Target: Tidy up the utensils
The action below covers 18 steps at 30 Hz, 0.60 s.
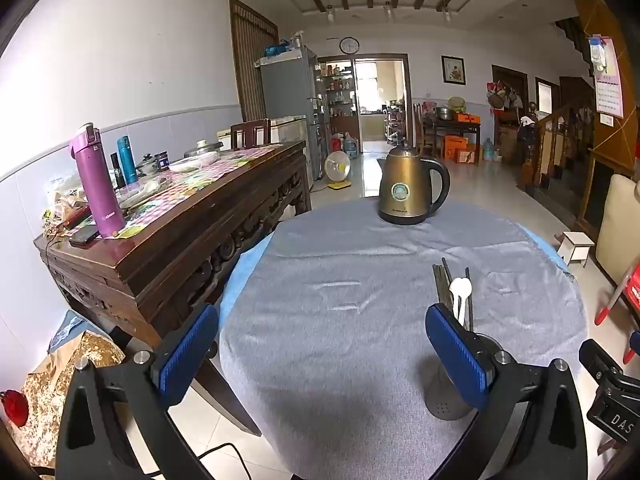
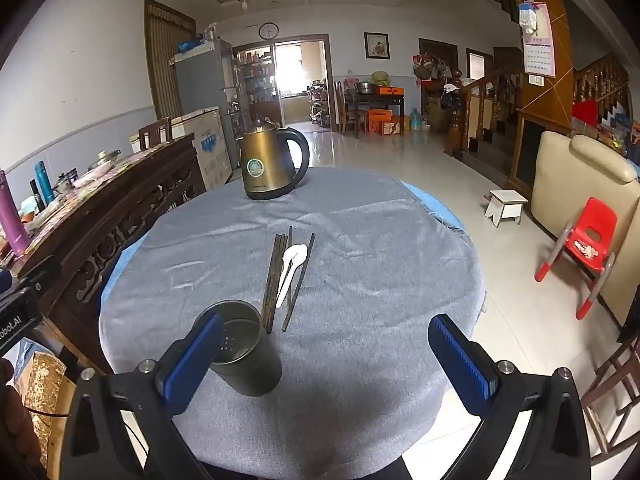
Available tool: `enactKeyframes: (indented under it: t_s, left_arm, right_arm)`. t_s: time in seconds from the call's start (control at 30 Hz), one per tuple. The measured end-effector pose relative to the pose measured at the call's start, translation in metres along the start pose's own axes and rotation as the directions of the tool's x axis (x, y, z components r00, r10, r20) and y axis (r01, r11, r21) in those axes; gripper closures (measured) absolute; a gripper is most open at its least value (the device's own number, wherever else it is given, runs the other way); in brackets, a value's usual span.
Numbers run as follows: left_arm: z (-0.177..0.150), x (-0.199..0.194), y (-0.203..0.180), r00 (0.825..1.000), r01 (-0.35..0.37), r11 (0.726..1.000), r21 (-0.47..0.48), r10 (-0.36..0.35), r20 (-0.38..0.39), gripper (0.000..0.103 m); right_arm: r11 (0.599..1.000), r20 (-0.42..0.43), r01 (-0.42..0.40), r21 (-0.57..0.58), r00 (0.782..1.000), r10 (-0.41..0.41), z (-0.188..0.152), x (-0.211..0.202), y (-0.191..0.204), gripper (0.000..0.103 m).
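Both grippers, left (image 1: 322,354) and right (image 2: 326,360), hover with jaws wide.

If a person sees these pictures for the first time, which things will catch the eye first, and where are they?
The bronze electric kettle stands alone at the far edge of the round table with its grey cloth. Nearer, dark chopsticks and a white spoon lie together on the cloth, just behind an empty metal holder. Both the left gripper and the right gripper hover open, holding nothing.

Both wrist views look forward across the round table (image 1: 360,320), sharing the kettle (image 2: 272,160).
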<state>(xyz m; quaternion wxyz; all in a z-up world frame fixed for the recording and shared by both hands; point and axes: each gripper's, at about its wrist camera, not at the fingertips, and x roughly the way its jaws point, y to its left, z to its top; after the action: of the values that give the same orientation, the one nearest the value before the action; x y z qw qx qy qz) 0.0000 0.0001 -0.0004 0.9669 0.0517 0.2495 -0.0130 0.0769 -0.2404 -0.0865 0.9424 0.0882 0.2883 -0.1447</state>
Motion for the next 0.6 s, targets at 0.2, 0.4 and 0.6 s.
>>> enactKeyframes:
  t_s: [0.2, 0.4, 0.6]
  left_arm:
    - [0.0005, 0.0000, 0.0003, 1.000, 0.000, 1.000, -0.002, 0.000, -0.001, 0.000]
    - [-0.0011, 0.0006, 0.0002, 1.000, 0.000, 1.000, -0.001, 0.000, -0.003, 0.000]
    - [0.0006, 0.0071, 0.0007, 1.000, 0.000, 1.000, -0.001, 0.000, -0.001, 0.000]
  right_arm:
    - [1.000, -0.011, -0.002, 0.001, 1.000, 0.002, -0.0005, 0.0008, -0.0009, 0.000]
    - [1.000, -0.014, -0.001, 0.008, 1.000, 0.001, -0.0007, 0.0028, -0.0033, 0.000]
    - [1.000, -0.012, 0.000, 0.010, 1.000, 0.000, 0.0003, 0.0019, -0.0034, 0.000]
